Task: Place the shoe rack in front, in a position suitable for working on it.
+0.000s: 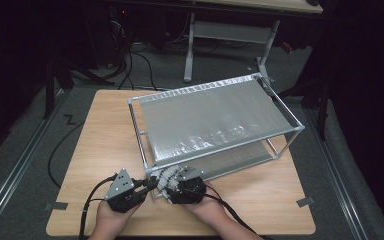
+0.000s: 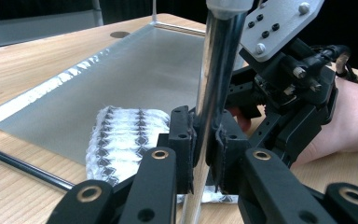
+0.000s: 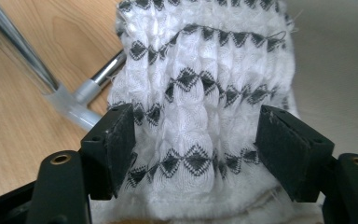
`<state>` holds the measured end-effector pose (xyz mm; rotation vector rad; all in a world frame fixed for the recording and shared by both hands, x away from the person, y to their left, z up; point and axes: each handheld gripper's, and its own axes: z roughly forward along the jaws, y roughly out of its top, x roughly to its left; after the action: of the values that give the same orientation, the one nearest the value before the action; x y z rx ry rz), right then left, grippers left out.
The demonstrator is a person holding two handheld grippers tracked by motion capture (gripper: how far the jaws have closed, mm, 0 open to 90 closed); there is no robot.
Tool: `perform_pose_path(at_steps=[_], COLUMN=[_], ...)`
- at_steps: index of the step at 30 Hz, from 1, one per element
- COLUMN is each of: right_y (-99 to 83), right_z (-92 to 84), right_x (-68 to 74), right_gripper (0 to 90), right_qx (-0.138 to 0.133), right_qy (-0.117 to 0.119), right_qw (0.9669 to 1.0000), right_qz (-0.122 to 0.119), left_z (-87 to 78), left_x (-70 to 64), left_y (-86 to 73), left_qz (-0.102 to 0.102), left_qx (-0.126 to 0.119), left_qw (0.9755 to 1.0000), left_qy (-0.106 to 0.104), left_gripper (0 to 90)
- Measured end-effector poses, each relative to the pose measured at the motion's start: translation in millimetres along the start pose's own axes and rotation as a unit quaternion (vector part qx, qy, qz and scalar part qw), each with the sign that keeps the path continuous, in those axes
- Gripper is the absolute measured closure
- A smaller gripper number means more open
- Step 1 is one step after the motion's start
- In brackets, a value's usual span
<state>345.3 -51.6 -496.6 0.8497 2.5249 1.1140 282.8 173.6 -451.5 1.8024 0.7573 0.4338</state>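
Note:
A folded white cloth with rows of black diamonds [image 3: 200, 84] lies at the near corner of the metal rack's lower shelf [image 2: 135, 70]. My right gripper [image 3: 196, 140] is open, a jaw on either side of the cloth's near end and the right pad [image 3: 289, 149] standing off from it. My left gripper [image 2: 204, 140] is shut on the rack's near corner post [image 2: 216, 70], a shiny upright tube. In the high view both grippers, left [image 1: 152, 184] and right [image 1: 172, 181], meet at that corner, with the cloth [image 1: 167, 176] between them.
The two-shelf rack [image 1: 215, 117] stands skewed on the wooden table [image 1: 105, 140], its top shelf covering most of the lower one. A white plastic joint [image 3: 74, 105] links the post to a floor-level tube. Bare wood lies left of the rack and along the near edge.

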Motion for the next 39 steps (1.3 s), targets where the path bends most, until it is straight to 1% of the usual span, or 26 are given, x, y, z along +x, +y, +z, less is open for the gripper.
perform_pose_path(at_steps=[2,5,6,8,9,11,12,14,15,16,19,20,21,24,26,28,31,32,33,35,36,38,39], right_y=[-0.8,-2.9,-2.9,-3.5,-3.9,-4.3,-4.4,-3.5,-2.1,-0.7,1.2,1.6,1.9,1.3,0.6,-0.4,-6.0,-8.4,-10.5,-12.7,-12.5,-12.4,-13.0], right_z=[0.1,-1.3,-0.9,-1.9,-1.9,-3.1,-3.5,-4.6,-5.8,-8.0,-21.4,-27.5,-34.4,-53.6,-66.0,-78.1,-97.5,-103.5,-109.2,-119.9,-124.8,-135.1,-137.8], right_x=[-2.0,-3.2,-4.0,-2.0,-1.1,2.6,4.2,5.8,3.6,0.8,-9.4,-12.9,-16.0,-26.4,-33.3,-38.8,-42.2,-42.8,-43.3,-44.8,-45.0,-44.0,-44.2], right_gripper=[35.6,44.6,47.4,57.4,61.8,70.9,73.6,76.3,76.8,76.9,77.0,77.0,77.0,77.0,77.0,77.0,77.1,77.1,77.2,77.4,77.4,77.5,77.4], right_qx=[0.003,0.000,-0.007,-0.010,-0.016,-0.019,-0.021,-0.021,-0.017,-0.015,-0.030,-0.036,-0.036,-0.045,-0.049,-0.050,-0.060,-0.068,-0.076,-0.101,-0.111,-0.127,-0.132], right_qy=[0.014,0.034,0.039,0.046,0.051,0.055,0.052,0.048,0.049,0.050,0.040,0.035,0.035,0.025,0.007,-0.004,-0.021,-0.024,-0.023,-0.020,-0.018,-0.027,-0.027], right_qw=[0.9997,0.9992,0.9991,0.9989,0.9986,0.9981,0.9979,0.9978,0.9978,0.9981,0.9985,0.9985,0.9984,0.9979,0.9978,0.9980,0.9971,0.9966,0.9963,0.9945,0.9936,0.9912,0.9905], right_qz=[0.019,0.023,0.014,0.007,-0.004,-0.018,-0.030,-0.042,-0.040,-0.032,-0.020,-0.023,-0.024,-0.038,-0.043,-0.038,-0.043,-0.040,-0.032,-0.017,-0.015,-0.026,-0.027], left_z=[0.0,0.1,0.1,0.1,0.0,0.0,0.0,0.0,0.0,-0.1,0.1,0.0,-0.1,-0.1,-0.4,-0.1,0.3,0.4,0.4,0.2,0.2,0.2,0.2], left_x=[-0.2,-0.2,-0.2,-0.2,-0.2,-0.2,0.0,0.0,-0.2,-0.5,-0.6,-0.5,-0.6,-1.2,-1.1,-1.3,-0.7,-0.6,-0.7,-0.8,-0.8,-1.0,-1.1], left_y=[0.0,-0.1,-0.1,-0.1,-0.1,-0.2,-0.1,-0.1,-0.2,-0.3,-0.4,-0.4,-0.5,-0.8,-0.7,-0.8,-0.7,-0.6,-0.6,-0.2,-0.1,-0.2,-0.3], left_qz=[0.000,-0.001,-0.001,-0.001,-0.001,-0.001,-0.001,0.000,0.000,-0.001,-0.002,-0.002,-0.002,-0.003,-0.004,-0.004,-0.002,-0.002,-0.002,0.000,0.000,0.000,-0.001], left_qx=[0.000,-0.001,-0.001,0.000,0.000,-0.001,0.000,0.000,0.000,-0.001,-0.002,-0.001,-0.001,-0.003,-0.001,-0.003,-0.002,-0.002,-0.002,0.000,0.001,0.001,0.000], left_qw=[1.0000,1.0000,1.0000,1.0000,1.0000,1.0000,1.0000,1.0000,1.0000,1.0000,1.0000,1.0000,1.0000,1.0000,1.0000,1.0000,1.0000,1.0000,1.0000,1.0000,1.0000,1.0000,1.0000], left_qy=[0.000,0.001,0.001,0.001,0.001,0.001,0.000,0.000,0.001,0.002,0.002,0.002,0.002,0.002,0.001,0.001,-0.001,-0.002,-0.002,-0.001,-0.001,0.000,0.000], left_gripper=[80.4,80.4,80.3,80.3,80.3,80.3,80.3,80.3,80.3,80.3,80.3,80.3,80.3,80.3,80.2,80.2,80.2,80.3,80.2,80.3,80.3,80.3,80.3])
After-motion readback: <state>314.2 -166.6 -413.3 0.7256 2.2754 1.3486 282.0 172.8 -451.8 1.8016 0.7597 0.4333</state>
